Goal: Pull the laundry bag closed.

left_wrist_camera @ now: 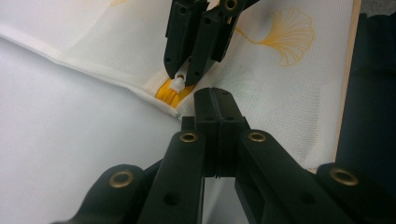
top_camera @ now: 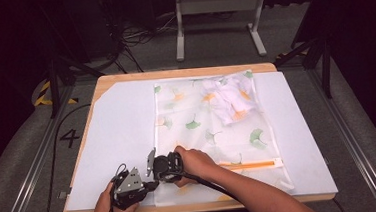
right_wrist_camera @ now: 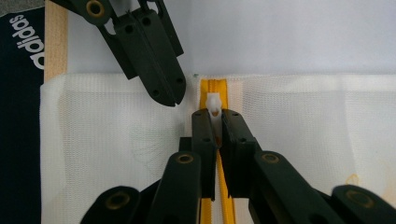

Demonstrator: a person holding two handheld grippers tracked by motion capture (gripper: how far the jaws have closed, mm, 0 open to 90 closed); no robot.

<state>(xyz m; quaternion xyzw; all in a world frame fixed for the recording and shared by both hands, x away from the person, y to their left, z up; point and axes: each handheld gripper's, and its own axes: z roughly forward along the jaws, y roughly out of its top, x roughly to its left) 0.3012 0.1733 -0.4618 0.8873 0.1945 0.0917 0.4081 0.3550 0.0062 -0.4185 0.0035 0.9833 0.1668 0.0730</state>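
A white mesh bag (top_camera: 212,129) printed with ginkgo leaves lies flat on the white mat (top_camera: 117,131), with a bundle of white cloth (top_camera: 228,100) inside its far end. Its yellow zipper (top_camera: 250,165) runs along the near end. My right gripper (right_wrist_camera: 214,114) is shut on the white zipper pull (right_wrist_camera: 213,102) at the zipper's end, by the bag's near left corner. My left gripper (left_wrist_camera: 215,93) is shut, its tips pinching the mesh (left_wrist_camera: 280,93) at the bag's edge right beside the pull (left_wrist_camera: 176,85). In the high view both grippers, left (top_camera: 151,185) and right (top_camera: 155,172), meet at that corner.
The mat covers a wooden table (top_camera: 124,78) whose near edge (right_wrist_camera: 55,42) lies close behind the left gripper. A person's dark garment (right_wrist_camera: 23,46) sits just past that edge. On the floor beyond the table stand a metal frame (top_camera: 216,6) and loose cables (top_camera: 136,37).
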